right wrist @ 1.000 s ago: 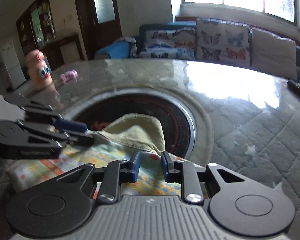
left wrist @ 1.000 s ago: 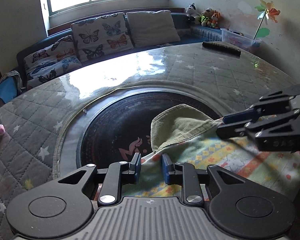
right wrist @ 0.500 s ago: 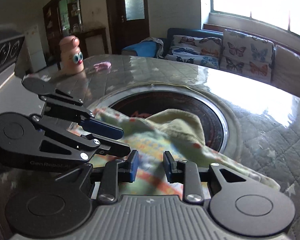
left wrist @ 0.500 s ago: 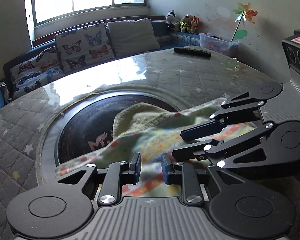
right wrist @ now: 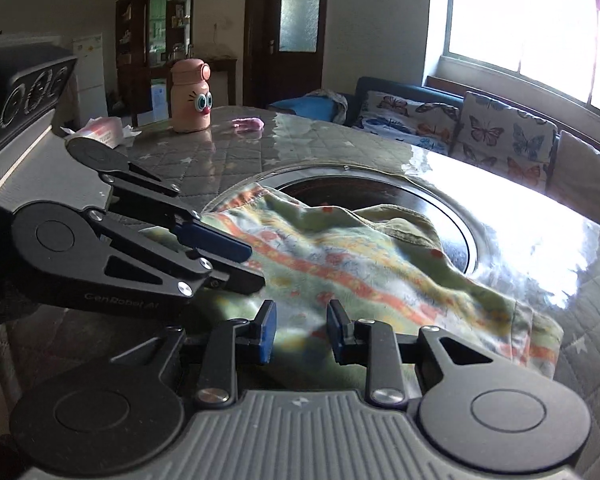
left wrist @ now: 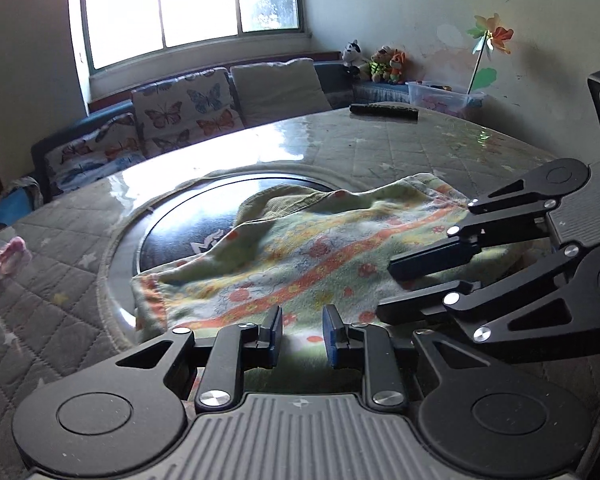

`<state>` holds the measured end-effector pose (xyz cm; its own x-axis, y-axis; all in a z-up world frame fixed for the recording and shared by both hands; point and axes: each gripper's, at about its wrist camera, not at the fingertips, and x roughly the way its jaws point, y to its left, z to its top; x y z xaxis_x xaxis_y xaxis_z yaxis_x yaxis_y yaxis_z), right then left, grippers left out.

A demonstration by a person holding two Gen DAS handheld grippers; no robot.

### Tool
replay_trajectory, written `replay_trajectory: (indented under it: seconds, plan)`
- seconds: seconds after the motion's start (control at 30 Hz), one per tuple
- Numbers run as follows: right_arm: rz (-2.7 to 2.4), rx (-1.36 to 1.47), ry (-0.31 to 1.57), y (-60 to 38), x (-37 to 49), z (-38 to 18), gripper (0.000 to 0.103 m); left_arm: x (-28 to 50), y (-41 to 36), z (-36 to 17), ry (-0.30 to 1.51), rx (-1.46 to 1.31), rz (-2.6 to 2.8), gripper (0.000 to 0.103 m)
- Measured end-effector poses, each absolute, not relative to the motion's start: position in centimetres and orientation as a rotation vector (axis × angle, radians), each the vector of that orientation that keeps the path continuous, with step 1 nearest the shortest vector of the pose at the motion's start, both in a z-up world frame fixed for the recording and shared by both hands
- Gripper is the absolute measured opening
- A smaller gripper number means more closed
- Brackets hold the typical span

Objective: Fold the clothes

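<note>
1. I have the garment [left wrist: 300, 256] in the middle of the table [left wrist: 400, 152]. It is a floral piece with an olive collar or lining, lying in a loose heap with its far part draped over the dark round inset [left wrist: 188, 220].
2. The left gripper [left wrist: 303, 320] sits low at the near edge of the cloth. Its jaws are narrow, with a clear gap between the blue pads, and I see fabric through that gap but nothing pinched.
3. The right gripper [right wrist: 300, 316] is just the same: a narrow gap, pads apart, cloth showing beneath and no grip.
4. Both point down at a slant, side by side and close together. Each shows in the other's camera, reaching across the floral panel.
5. My read is that they sit over the same near hem so a fold can be taken evenly from two points.
6. The cloth is bunched, not flat. The collar end humps up and the right corner hangs toward the quilted cover, so I judge this fold is not finished.
7. I'd next close on the hem with both grippers. The soft cloth may slip or drag a second layer along.
8. The remote [left wrist: 383, 111] and the pink bottle [right wrist: 190, 98] stand well apart from the cloth, out of the way.
</note>
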<state>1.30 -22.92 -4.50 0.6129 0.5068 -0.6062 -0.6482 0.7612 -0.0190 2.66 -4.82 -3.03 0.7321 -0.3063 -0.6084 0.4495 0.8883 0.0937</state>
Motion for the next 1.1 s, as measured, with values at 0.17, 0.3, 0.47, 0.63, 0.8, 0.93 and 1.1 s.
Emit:
replay_trajectory:
  seconds: [0.17,0.3,0.47,0.63,0.8,0.93,1.1]
  plan:
    - [0.644,-0.174,0.637,-24.6,0.1,-4.8,0.027,2.1,-4.3,-3.3,0.615,0.219,-0.393,0.024]
    - [0.604,-0.151,0.664,-26.1,-0.4,-5.0,0.026,1.9,-3.8,-3.4,0.617,0.190,-0.376,0.026]
    - [0.566,-0.152,0.662,-27.3,-1.1,-4.5,0.027,1.7,-3.3,-3.3,0.620,0.168,-0.365,0.026]
    - [0.510,-0.113,0.635,-28.2,-0.4,-4.2,0.027,1.6,-3.2,-3.4,0.622,0.161,-0.361,0.026]
    - [0.410,-0.089,0.666,-30.7,-0.3,-5.2,0.027,1.6,-2.6,-3.5,0.625,0.145,-0.359,0.028]
    - [0.385,-0.051,0.680,-32.3,-0.1,-4.7,0.024,1.7,-2.4,-3.4,0.628,0.131,-0.359,0.029]
    - [0.412,-0.037,0.634,-31.2,1.3,-3.9,0.025,1.7,-2.3,-3.3,0.631,0.120,-0.348,0.029]
